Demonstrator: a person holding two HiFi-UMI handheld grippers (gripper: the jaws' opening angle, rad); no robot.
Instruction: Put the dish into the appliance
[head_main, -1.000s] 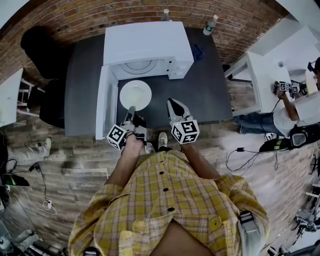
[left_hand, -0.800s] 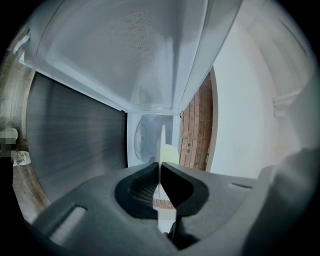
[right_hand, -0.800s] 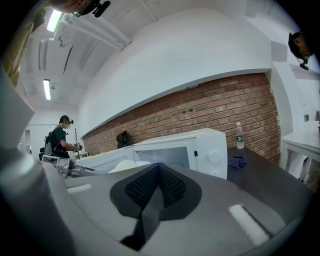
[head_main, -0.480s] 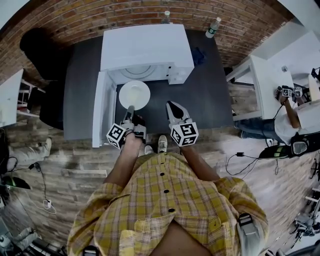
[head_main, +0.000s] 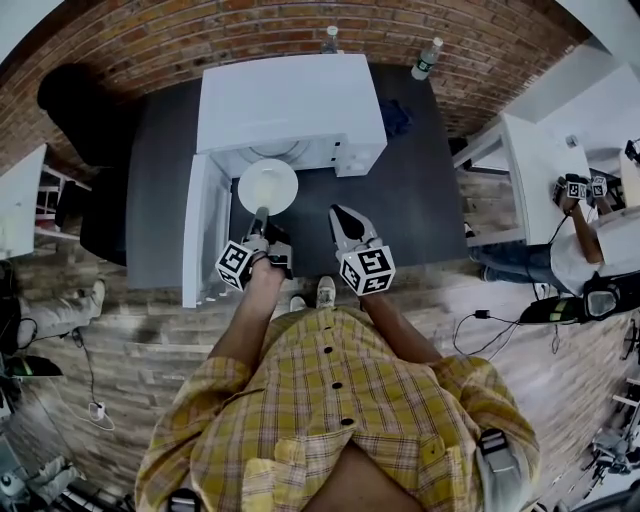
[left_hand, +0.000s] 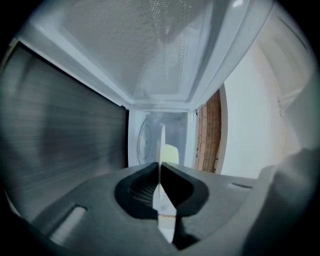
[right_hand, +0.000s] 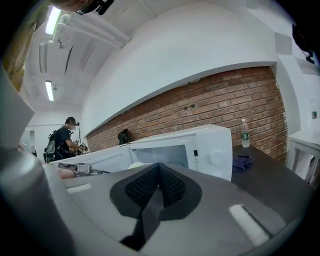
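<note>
**Plate** (head_main: 267, 186): white, round. Upper centre of the head view, at the open mouth of the microwave (head_main: 290, 100), held above the tabletop (head_main: 420, 190) by its near rim. In the left gripper view it shows edge-on (left_hand: 161, 150), upright in the centre of the frame, with the microwave's cavity behind it.

**Left hand-held gripper** (head_main: 261, 218): clenched on the plate's rim. In its own view (left_hand: 160, 167) the two dark pads press against the thin white edge from either side.

**Right hand-held gripper** (head_main: 342, 215): centre of the head view, just right of the plate and apart from it, above bare tabletop. Its own view (right_hand: 159, 167) shows the jaws closed together with nothing between them.

**Microwave**: white, at the upper centre. Its door (head_main: 200, 230) is swung open to the left of the frame. In the right gripper view it stands at mid-frame (right_hand: 200, 145), with a knob on its panel.

**Tabletop**: dark grey, set against a brick wall (head_main: 200, 40).

**Other items**: two bottles at the tabletop's far edge (head_main: 425, 52) (head_main: 331, 35), and a blue cloth (head_main: 396, 115) just right of the microwave.
</note>
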